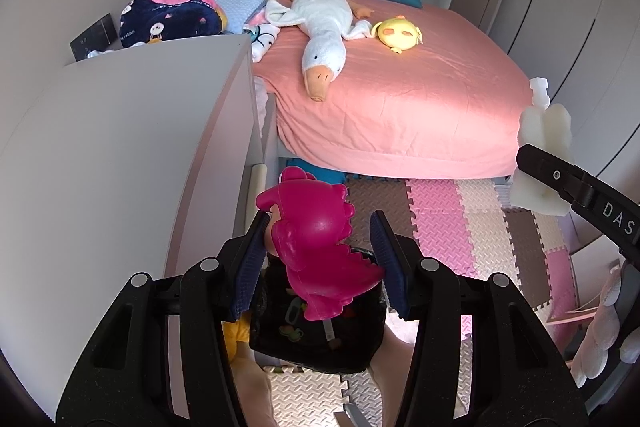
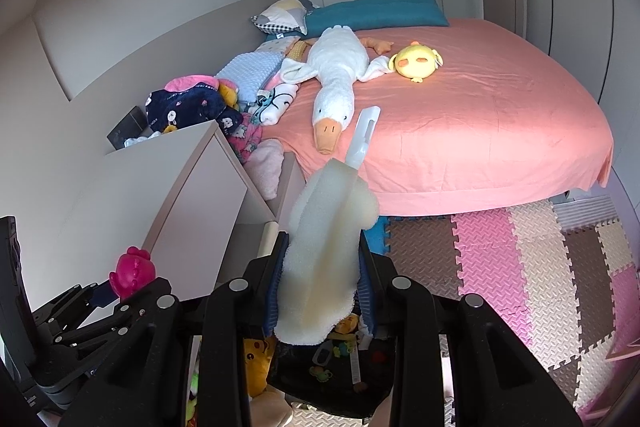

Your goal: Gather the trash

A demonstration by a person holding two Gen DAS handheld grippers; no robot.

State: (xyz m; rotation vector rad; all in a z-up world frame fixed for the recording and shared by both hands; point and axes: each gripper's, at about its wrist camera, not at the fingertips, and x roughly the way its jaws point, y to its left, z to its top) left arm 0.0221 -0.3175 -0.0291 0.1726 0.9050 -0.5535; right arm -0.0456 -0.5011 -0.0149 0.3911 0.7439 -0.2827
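Note:
My left gripper (image 1: 320,219) is shut on a bright pink dinosaur toy (image 1: 316,247), which is wedged at a slant between the blue pads. Below it stands a black bin (image 1: 320,343) holding small toys. My right gripper (image 2: 322,239) is shut on a white foam sponge brush (image 2: 324,251) whose plastic handle (image 2: 364,135) sticks up and away. The black bin (image 2: 332,371) also lies under this gripper. In the left wrist view the sponge brush (image 1: 544,135) shows at the right edge. In the right wrist view the pink toy (image 2: 132,271) shows at the lower left.
A bed with a pink sheet (image 1: 420,99) fills the middle, with a white plush goose (image 1: 324,31) and a yellow plush chick (image 1: 398,33) on it. A grey cabinet (image 1: 120,147) stands close on the left. Pink, brown and cream foam mats (image 1: 460,227) cover the floor.

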